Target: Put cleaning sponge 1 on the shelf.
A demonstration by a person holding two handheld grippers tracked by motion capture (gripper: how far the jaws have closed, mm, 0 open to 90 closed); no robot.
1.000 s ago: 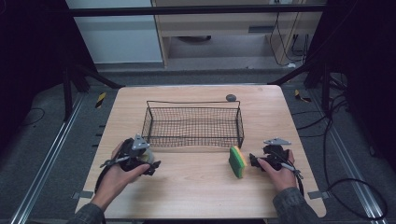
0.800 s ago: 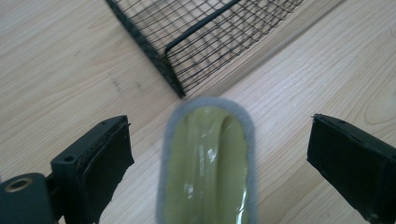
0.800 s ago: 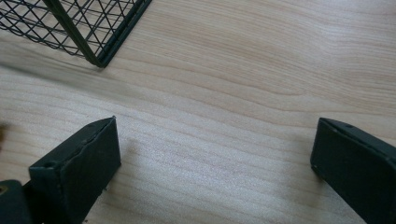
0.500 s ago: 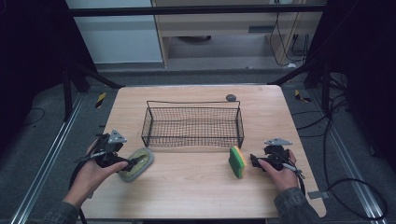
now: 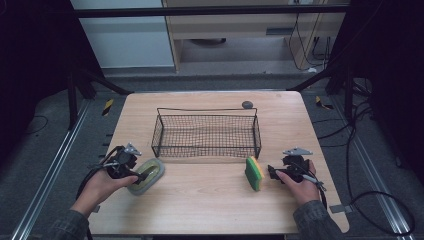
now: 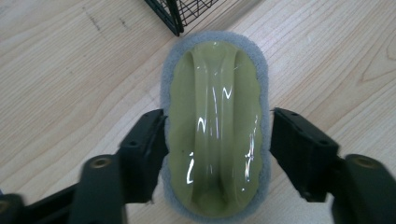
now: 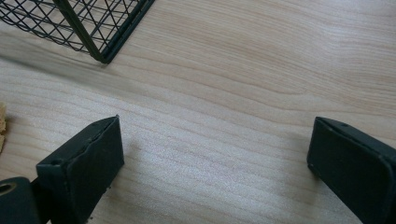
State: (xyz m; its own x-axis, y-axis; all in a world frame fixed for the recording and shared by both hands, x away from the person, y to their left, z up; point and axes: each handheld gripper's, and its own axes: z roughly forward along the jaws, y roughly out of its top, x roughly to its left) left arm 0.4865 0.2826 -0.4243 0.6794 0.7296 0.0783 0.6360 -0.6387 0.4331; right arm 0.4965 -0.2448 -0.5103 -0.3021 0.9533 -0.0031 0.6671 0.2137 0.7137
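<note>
Two scrubbing items on table [image 5: 210,200], both outside wire basket [image 5: 207,134].

Oval scrub pad [image 6: 215,126], near basket's left corner: left gripper [image 6: 217,140] jaws, just closing, straddle it; left pad touches, right shows a gap. Risk: glossy handle slips, tilts.

Right gripper [image 7: 215,154]: spread, empty, beside green-yellow sponge [image 5: 254,173].

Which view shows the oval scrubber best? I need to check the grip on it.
The left gripper view: the scrubber lies between the left gripper, whose jaws have just been closing; one touches its edge, the other stands just off. The high view shows it small, beside the basket.
</note>
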